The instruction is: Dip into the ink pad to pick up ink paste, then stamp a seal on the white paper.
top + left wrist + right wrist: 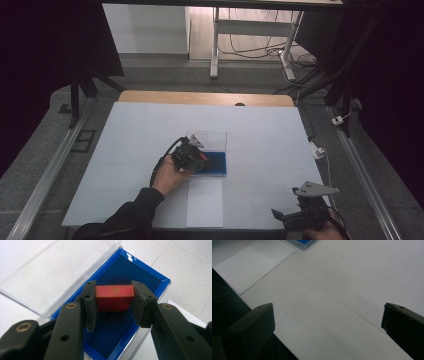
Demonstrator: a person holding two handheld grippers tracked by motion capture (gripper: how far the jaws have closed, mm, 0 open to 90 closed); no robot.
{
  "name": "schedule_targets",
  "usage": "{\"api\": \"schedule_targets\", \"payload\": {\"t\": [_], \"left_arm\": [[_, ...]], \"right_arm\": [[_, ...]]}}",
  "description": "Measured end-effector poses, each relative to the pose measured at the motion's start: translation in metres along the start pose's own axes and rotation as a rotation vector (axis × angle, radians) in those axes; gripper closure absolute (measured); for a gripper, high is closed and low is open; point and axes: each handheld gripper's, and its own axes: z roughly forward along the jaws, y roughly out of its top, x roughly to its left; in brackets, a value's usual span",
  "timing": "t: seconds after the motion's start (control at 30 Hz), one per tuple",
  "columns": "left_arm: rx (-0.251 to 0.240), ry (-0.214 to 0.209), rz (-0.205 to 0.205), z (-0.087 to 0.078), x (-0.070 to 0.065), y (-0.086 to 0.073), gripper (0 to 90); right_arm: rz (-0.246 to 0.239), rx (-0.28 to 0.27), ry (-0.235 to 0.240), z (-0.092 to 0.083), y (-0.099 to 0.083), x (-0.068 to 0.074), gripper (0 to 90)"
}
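the left gripper (113,305) is clamping a red block (113,297) between its pads, holding it just over the blue tray (150,277) of an open case near the table (125,130) middle. the clear lid (50,270) is lying open on the far side. the right gripper (328,322) is sitting wide open, holding nothing, over the near right corner.
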Motion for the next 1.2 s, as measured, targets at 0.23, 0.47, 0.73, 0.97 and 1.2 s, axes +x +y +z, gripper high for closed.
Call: {"api": "schedule_targets", "payload": {"t": [0.23, 0.47, 0.73, 0.97, 1.2], "left_arm": [[-0.034, -0.004, 0.007, -0.006, -0.001, 0.002, 58.3], [-0.048, -0.024, 0.002, -0.016, -0.002, 0.002, 58.3], [-0.054, -0.045, 0.0, -0.025, -0.003, 0.0, 58.3], [-0.063, -0.057, 0.009, -0.033, -0.008, -0.001, 58.3], [-0.069, -0.08, 0.014, -0.044, -0.011, -0.003, 58.3]], "right_arm": [[0.002, -0.002, 0.001, -0.001, 0.0, -0.001, 0.0], [0.007, -0.01, 0.0, -0.001, 0.0, -0.001, 0.0], [0.01, -0.014, 0.0, -0.002, -0.001, -0.001, 0.0], [0.013, -0.02, 0.0, -0.003, -0.001, -0.001, 0.0], [0.014, -0.021, -0.002, -0.003, -0.001, -0.001, 0.0]]}}
